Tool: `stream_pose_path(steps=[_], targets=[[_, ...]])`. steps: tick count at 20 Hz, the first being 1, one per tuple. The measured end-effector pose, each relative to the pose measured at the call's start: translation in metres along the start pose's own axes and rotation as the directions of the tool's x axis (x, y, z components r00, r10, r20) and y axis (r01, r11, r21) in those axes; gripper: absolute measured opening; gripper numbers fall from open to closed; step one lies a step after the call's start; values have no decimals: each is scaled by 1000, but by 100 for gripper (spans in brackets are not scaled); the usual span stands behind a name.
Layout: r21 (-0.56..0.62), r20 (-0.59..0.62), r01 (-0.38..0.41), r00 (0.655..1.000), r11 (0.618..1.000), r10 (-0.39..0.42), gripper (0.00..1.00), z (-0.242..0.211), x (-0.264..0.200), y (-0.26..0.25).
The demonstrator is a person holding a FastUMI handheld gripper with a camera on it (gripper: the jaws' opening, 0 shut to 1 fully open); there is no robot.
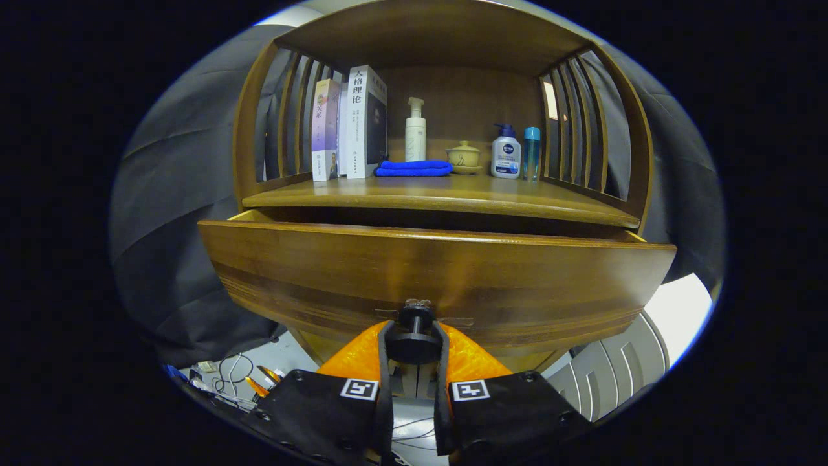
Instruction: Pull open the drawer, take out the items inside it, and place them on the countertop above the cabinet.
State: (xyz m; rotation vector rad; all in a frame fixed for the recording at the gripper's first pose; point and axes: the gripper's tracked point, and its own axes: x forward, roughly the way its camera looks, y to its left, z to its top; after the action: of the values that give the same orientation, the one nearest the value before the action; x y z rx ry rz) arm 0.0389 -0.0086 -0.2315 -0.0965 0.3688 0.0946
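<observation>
Dark cloth hangs behind and to both sides of a wooden cabinet [446, 97], whose open shelf with slatted sides forms the surface [446, 194] above a drawer [440, 278]. On that surface, from left to right, stand two upright books [349, 126], a folded blue cloth [414, 168] lying flat just beside them, a white pump bottle [415, 133] behind the cloth, a small lidded ceramic pot [464, 157], a white-and-blue lotion bottle [506, 154] and a slim blue bottle [532, 152] near the right slats.

Below the surface the drawer stands pulled out toward the camera; a dark gap shows between its top edge and the shelf's front lip. Its inside is hidden behind the tall curved front panel, so any contents cannot be made out. At the bottom middle of the panel sits a dark round knob [414, 336] on a short stem.

The gripper [414, 346] points straight at the drawer front from low down, level and centred. Its jaws are clenched on the knob, one finger pressing each side of the round head, the fingertips reaching almost to the wood. Beneath and left of the cabinet, loose cables [233, 372] lie on a pale floor.
</observation>
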Motion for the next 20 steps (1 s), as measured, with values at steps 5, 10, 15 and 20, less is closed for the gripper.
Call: stream_pose_path(steps=[5, 10, 15, 20], targets=[[-1, -18, -6, 1000, 1000, 6, 27, -10, -25, 4], [-26, -4, -19, 1000, 999, 19, 27, -19, -48, 7], [-51, -18, -46, 999, 998, 45, 27, -29, -65, 10], [-88, -30, -73, 997, 994, 70, 27, -39, -76, 12]])
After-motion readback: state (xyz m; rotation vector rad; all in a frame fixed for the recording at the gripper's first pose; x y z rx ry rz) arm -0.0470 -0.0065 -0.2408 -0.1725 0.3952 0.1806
